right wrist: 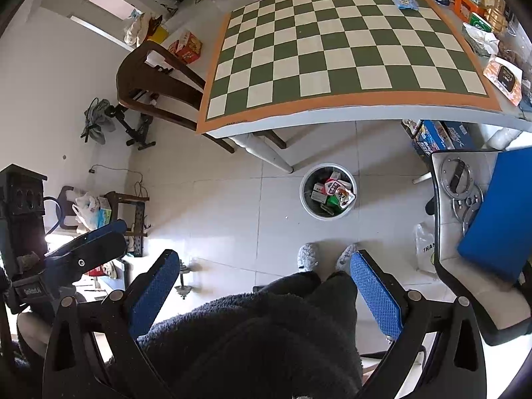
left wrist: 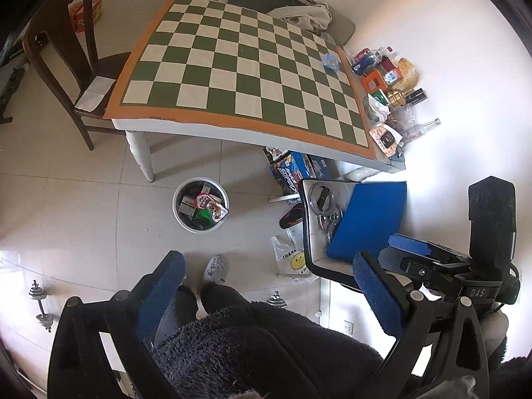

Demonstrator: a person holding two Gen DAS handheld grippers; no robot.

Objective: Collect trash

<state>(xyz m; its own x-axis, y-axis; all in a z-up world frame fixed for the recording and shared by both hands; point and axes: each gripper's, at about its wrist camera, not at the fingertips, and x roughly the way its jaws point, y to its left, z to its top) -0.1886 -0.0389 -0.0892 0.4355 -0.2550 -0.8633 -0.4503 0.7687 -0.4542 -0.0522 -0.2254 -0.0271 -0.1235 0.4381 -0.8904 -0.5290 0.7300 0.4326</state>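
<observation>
A round white trash bin (left wrist: 200, 204) with several wrappers in it stands on the tiled floor in front of the table; it also shows in the right wrist view (right wrist: 327, 191). A small blue packet (left wrist: 331, 60) lies on the checkered cloth near the far right edge, also seen from the right wrist (right wrist: 405, 0). A heap of packets, boxes and bottles (left wrist: 389, 89) lies along the table's right side (right wrist: 482, 16). My left gripper (left wrist: 269, 286) is open and empty, held high above the person's legs. My right gripper (right wrist: 266, 282) is open and empty too, far from the table.
A green-and-cream checkered cloth (left wrist: 246, 66) covers the white table (right wrist: 332, 113). A dark wooden chair (left wrist: 66, 63) stands at its left. A white chair with a blue cushion (left wrist: 369, 219) and metal parts is at the right. A plastic bag (left wrist: 292, 259), boxes and dumbbells lie on the floor.
</observation>
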